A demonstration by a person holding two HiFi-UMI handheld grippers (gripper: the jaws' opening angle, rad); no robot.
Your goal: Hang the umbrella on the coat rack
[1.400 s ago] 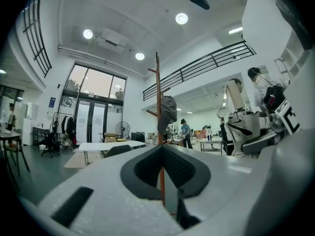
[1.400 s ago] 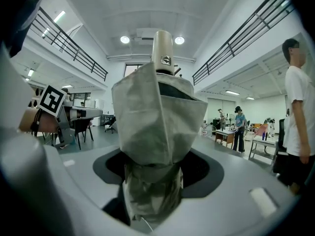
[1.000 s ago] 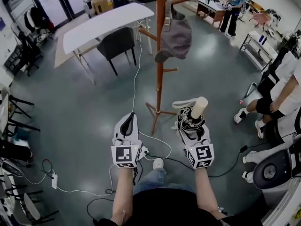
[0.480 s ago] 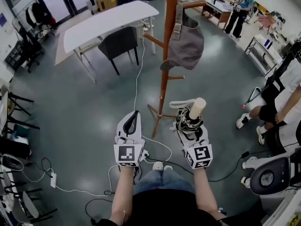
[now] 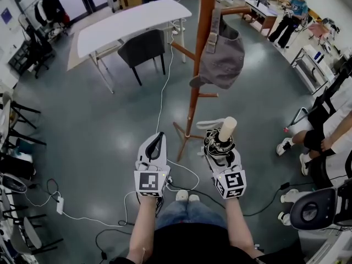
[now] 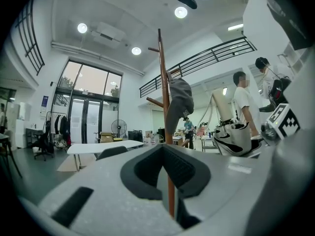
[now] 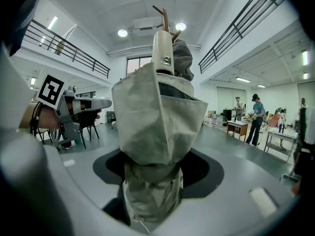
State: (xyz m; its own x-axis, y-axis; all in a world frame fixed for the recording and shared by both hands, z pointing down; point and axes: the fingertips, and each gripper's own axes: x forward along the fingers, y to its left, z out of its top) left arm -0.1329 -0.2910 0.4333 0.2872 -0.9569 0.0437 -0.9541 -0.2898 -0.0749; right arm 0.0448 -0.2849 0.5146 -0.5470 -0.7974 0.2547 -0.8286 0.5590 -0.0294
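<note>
The brown wooden coat rack (image 5: pixel 201 48) stands just ahead, with a grey bag (image 5: pixel 223 54) hanging from an upper peg. My right gripper (image 5: pixel 220 143) is shut on the folded umbrella (image 5: pixel 219 147), whose cream handle (image 5: pixel 227 127) points up toward the rack. In the right gripper view the umbrella's pale fabric (image 7: pixel 157 117) fills the jaws of the right gripper (image 7: pixel 152 181), and the rack top (image 7: pixel 165 16) shows behind the handle. My left gripper (image 5: pixel 155 139) is shut and empty, left of the rack's base. In the left gripper view the rack pole (image 6: pixel 163 82) rises beyond the left gripper (image 6: pixel 165 149).
A white table (image 5: pixel 132 21) with a dark chair (image 5: pixel 144 48) stands behind the rack. Cables (image 5: pixel 163 92) trail over the grey floor. People (image 5: pixel 330 120) sit and stand at the right beside a wheeled machine (image 5: pixel 313 208). Black chairs (image 5: pixel 16 125) line the left.
The coat rack and its bag have come nearer and larger in the head view. Both grippers keep their places relative to each other, and the umbrella stays in the right one.
</note>
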